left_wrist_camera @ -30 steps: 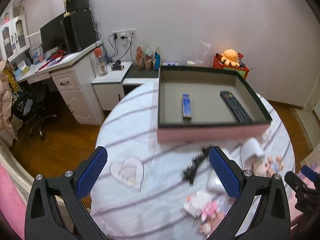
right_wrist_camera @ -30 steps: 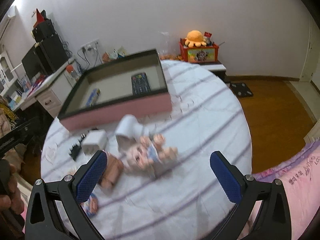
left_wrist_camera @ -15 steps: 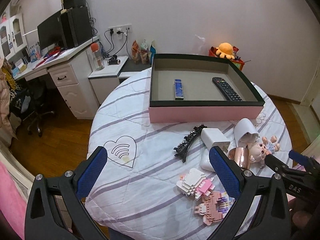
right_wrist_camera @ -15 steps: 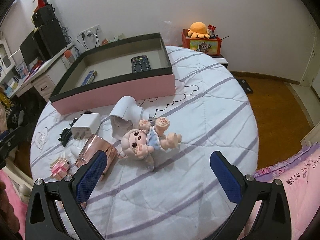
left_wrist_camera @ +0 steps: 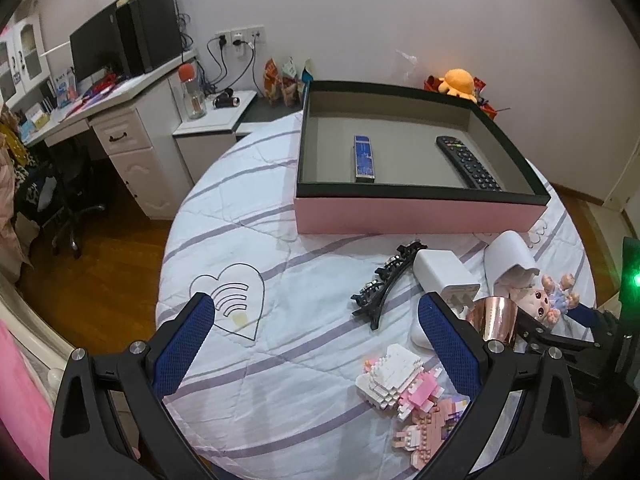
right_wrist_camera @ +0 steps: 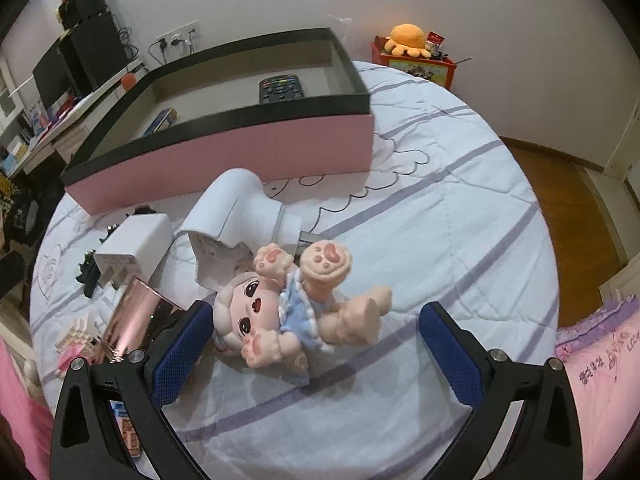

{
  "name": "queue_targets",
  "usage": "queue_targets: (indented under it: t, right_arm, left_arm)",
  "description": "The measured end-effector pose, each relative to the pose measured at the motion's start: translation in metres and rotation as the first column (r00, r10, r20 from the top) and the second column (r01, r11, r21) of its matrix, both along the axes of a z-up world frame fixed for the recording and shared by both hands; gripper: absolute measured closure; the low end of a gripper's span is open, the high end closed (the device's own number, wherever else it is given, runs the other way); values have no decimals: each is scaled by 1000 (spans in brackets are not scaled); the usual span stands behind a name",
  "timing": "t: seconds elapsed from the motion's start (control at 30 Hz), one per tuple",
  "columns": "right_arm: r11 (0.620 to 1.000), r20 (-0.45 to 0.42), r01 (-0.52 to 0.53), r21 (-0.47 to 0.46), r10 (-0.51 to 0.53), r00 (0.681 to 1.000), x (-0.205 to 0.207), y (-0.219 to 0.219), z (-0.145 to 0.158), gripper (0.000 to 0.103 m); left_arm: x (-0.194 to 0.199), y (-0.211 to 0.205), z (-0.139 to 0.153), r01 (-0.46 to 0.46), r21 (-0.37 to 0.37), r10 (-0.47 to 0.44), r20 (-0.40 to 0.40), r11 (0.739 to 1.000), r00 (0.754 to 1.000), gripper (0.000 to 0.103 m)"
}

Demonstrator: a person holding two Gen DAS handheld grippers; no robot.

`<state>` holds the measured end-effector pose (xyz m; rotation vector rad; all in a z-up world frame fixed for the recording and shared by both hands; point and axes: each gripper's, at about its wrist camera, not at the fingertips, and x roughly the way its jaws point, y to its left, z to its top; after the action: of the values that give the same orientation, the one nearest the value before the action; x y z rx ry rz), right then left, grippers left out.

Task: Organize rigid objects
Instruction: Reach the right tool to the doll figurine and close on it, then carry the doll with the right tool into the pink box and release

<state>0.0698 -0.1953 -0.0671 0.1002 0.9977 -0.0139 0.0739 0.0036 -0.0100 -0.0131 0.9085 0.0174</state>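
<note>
A small doll [right_wrist_camera: 280,312] in a blue dress lies on its back on the striped bedcover. My right gripper [right_wrist_camera: 316,320] stands over it with a blue pad on either side; its jaws are closing and neither pad touches the doll. My left gripper [left_wrist_camera: 316,312] hangs open over bare cover, with a black hair clip [left_wrist_camera: 384,284] and a white charger [left_wrist_camera: 444,274] just beyond it. The pink box [left_wrist_camera: 420,214] with a black rim holds a remote [left_wrist_camera: 468,162] and a blue bar [left_wrist_camera: 365,158].
Beside the doll lie a rose-gold cup [right_wrist_camera: 136,316], a white plastic device [right_wrist_camera: 240,216] and pink and white block figures [left_wrist_camera: 404,384]. A desk [left_wrist_camera: 120,120] with a monitor stands at the left, over wooden floor. An orange plush [right_wrist_camera: 408,38] sits by the wall.
Both grippers have sunk toward the bedcover. The doll has come in between the right gripper's pads. The left view now looks down on the hair clip, charger and block figures.
</note>
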Motion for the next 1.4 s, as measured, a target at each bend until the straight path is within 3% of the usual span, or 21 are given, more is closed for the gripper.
queue_targets:
  t: [0.07,0.13,0.2,0.27,0.3,0.57,0.83,1.1,1.4]
  right_arm:
    - [1000,0,-7,7,7,1000,1,2,-2,11]
    - [1000,6,-21,-9,21,1000,0,5,-2,24]
    - [999,13,-30,-27,30,999,0,9,0,45]
    - [999,14,-35,-20,35,999,0,10,2,51]
    - [999,13,-37,-13,37,999,0,8,2,59]
    - [999,29,-4,50,3,1000,-16,-10,17,60]
    - [997,116,-46,57,39,993,-14,0,66,60]
    - [989,183,-148,30,140,973,57,29,100,60]
    - [978,64,-207,35,204,977,153,53,56,60]
  left_arm:
    - [2,-1,-3,2,1,-2,-8,1000,1000,0]
    - [4,-3,-5,2,3,-2,-13,1000,1000,0]
    - [5,-3,-7,3,2,-3,-16,1000,1000,0]
    - [6,-4,-7,5,1,-5,-17,1000,1000,0]
    - [6,-4,-7,5,1,-5,-17,1000,1000,0]
    - [7,-7,-3,18,1,-18,-6,1000,1000,0]
    - [25,-8,14,26,-15,-26,39,1000,999,0]
    - [85,8,27,-41,-16,42,82,999,996,0]
    - [148,26,5,-103,-20,104,43,994,994,0]
